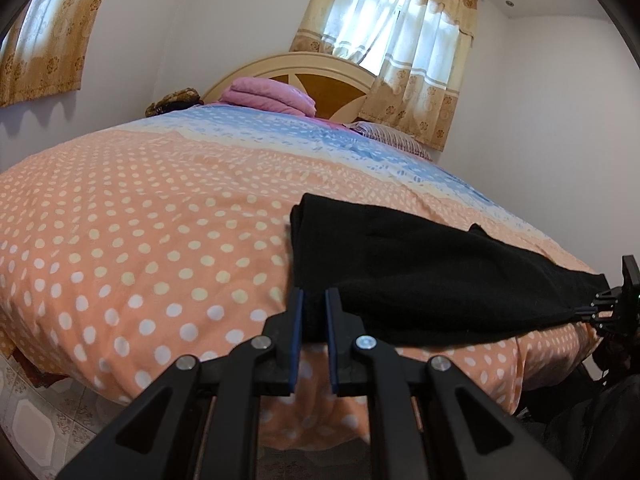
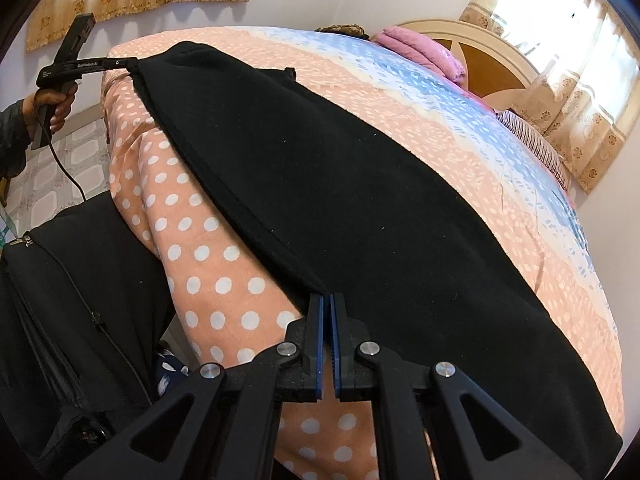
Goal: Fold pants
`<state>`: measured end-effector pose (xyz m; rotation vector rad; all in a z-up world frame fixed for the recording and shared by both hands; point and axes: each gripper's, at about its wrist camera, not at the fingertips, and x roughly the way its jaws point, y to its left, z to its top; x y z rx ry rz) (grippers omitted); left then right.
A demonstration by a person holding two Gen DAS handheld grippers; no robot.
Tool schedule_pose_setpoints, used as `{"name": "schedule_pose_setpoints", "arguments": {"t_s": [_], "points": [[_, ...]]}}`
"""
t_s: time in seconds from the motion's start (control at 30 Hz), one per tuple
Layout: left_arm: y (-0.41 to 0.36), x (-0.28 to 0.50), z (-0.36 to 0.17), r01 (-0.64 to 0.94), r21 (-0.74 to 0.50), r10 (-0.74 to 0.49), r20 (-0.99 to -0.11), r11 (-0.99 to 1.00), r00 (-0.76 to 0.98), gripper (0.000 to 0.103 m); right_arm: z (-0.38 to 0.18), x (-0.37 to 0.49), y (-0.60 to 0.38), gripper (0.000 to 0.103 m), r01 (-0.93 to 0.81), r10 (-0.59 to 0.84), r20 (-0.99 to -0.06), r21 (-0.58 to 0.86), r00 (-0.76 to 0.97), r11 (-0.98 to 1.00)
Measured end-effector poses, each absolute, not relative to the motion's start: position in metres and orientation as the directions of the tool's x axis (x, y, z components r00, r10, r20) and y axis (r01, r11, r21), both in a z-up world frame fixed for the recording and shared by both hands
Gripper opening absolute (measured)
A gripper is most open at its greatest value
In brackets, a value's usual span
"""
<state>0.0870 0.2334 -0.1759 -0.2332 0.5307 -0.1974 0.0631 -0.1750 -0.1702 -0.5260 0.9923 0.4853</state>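
Black pants (image 1: 420, 276) lie stretched along the near edge of the bed (image 1: 140, 220). My left gripper (image 1: 313, 300) is shut on the near left corner of the pants. In the right wrist view the pants (image 2: 340, 200) fill the middle. My right gripper (image 2: 327, 300) is shut on their near edge. The left gripper (image 2: 130, 62) shows at the far left, gripping the pants' far corner. The right gripper (image 1: 588, 310) shows at the right edge of the left wrist view, pinching the other end.
The bed has an orange polka-dot and blue cover. A folded pink blanket (image 1: 272, 94) and a striped pillow (image 1: 392, 138) lie by the headboard (image 1: 320, 76). Tiled floor (image 1: 36, 404) lies at left. The person's dark clothing (image 2: 72, 320) is close by.
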Motion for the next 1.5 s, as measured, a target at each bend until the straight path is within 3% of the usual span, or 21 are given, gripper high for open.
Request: {"name": "schedule_pose_setpoints", "arguments": {"t_s": [0.23,0.27,0.3,0.37,0.4,0.43,0.57,0.63,0.73,0.77,0.83,0.9,0.93,1.2,1.23,1.33,1.37,1.4,1.43,1.47,1.5], "points": [[0.255,0.064,-0.17,0.092,-0.282,-0.222,-0.471,0.955,0.854,0.019,-0.15,0.074,-0.19,0.005,-0.582,0.196,-0.882,-0.103,0.428,0.807],[0.257,0.063,-0.169,0.097,-0.297,-0.232,-0.465,0.95,0.854,0.021,-0.147,0.078,-0.192,0.012,-0.571,0.214,-0.882,-0.074,0.42,0.818],[0.258,0.063,-0.168,0.098,-0.307,-0.238,-0.46,0.947,0.855,0.028,-0.145,0.083,-0.193,0.029,-0.563,0.227,-0.883,-0.051,0.412,0.825],[0.26,0.066,-0.167,0.091,-0.337,-0.243,-0.442,0.937,0.863,0.047,-0.142,0.089,-0.191,0.053,-0.551,0.248,-0.877,-0.022,0.411,0.834],[0.261,0.068,-0.167,0.091,-0.348,-0.247,-0.435,0.933,0.866,0.06,-0.14,0.09,-0.186,0.053,-0.548,0.255,-0.871,-0.021,0.421,0.836],[0.259,0.072,-0.168,0.092,-0.361,-0.253,-0.428,0.928,0.868,0.061,-0.138,0.092,-0.181,0.053,-0.552,0.263,-0.867,-0.017,0.423,0.834],[0.242,0.096,-0.171,0.116,-0.349,-0.278,-0.462,0.93,0.842,0.059,-0.134,0.094,-0.144,0.053,-0.591,0.282,-0.857,-0.033,0.432,0.806],[0.234,0.101,-0.173,0.135,-0.333,-0.29,-0.474,0.933,0.831,0.038,-0.133,0.094,-0.114,0.053,-0.637,0.316,-0.847,-0.034,0.427,0.77],[0.225,0.106,-0.172,0.151,-0.273,-0.272,-0.488,0.95,0.83,0.024,-0.139,0.094,-0.066,0.053,-0.711,0.339,-0.843,-0.071,0.418,0.7],[0.224,0.105,-0.17,0.162,-0.263,-0.275,-0.481,0.951,0.833,0.02,-0.144,0.094,-0.054,0.053,-0.727,0.33,-0.847,-0.093,0.417,0.681],[0.225,0.102,-0.166,0.183,-0.253,-0.285,-0.464,0.95,0.839,0.016,-0.162,0.098,-0.027,0.041,-0.742,0.271,-0.863,-0.162,0.427,0.651],[0.225,0.098,-0.163,0.204,-0.231,-0.291,-0.456,0.951,0.841,0.015,-0.174,0.104,-0.017,0.007,-0.745,0.246,-0.88,-0.164,0.407,0.646],[0.225,0.097,-0.163,0.215,-0.218,-0.294,-0.457,0.952,0.839,0.014,-0.179,0.106,-0.016,0.003,-0.743,0.239,-0.888,-0.154,0.393,0.652],[0.229,0.085,-0.179,0.246,-0.207,-0.317,-0.467,0.947,0.825,0.014,-0.18,0.094,-0.028,0.0,-0.782,0.234,-0.916,-0.121,0.325,0.612],[0.231,0.084,-0.179,0.233,-0.209,-0.306,-0.466,0.95,0.83,0.02,-0.179,0.096,-0.028,0.0,-0.785,0.239,-0.92,-0.107,0.311,0.61],[0.236,0.078,-0.171,0.196,-0.22,-0.275,-0.433,0.956,0.859,0.025,-0.168,0.111,-0.033,0.001,-0.8,0.289,-0.925,-0.027,0.247,0.6],[0.237,0.074,-0.163,0.181,-0.206,-0.253,-0.414,0.962,0.874,0.026,-0.164,0.118,-0.035,0.003,-0.792,0.302,-0.923,-0.007,0.241,0.61],[0.237,0.071,-0.158,0.169,-0.196,-0.236,-0.399,0.966,0.886,0.033,-0.16,0.124,-0.038,0.013,-0.783,0.318,-0.918,0.012,0.238,0.622],[0.239,0.066,-0.148,0.153,-0.192,-0.216,-0.368,0.969,0.904,0.045,-0.152,0.135,-0.043,0.025,-0.768,0.343,-0.908,0.038,0.24,0.64],[0.239,0.062,-0.138,0.143,-0.203,-0.205,-0.33,0.969,0.921,0.051,-0.148,0.142,-0.045,0.05,-0.752,0.361,-0.901,0.063,0.239,0.656],[0.239,0.06,-0.13,0.139,-0.211,-0.2,-0.298,0.967,0.933,0.059,-0.144,0.15,-0.047,0.057,-0.733,0.384,-0.892,0.093,0.24,0.674]]}}
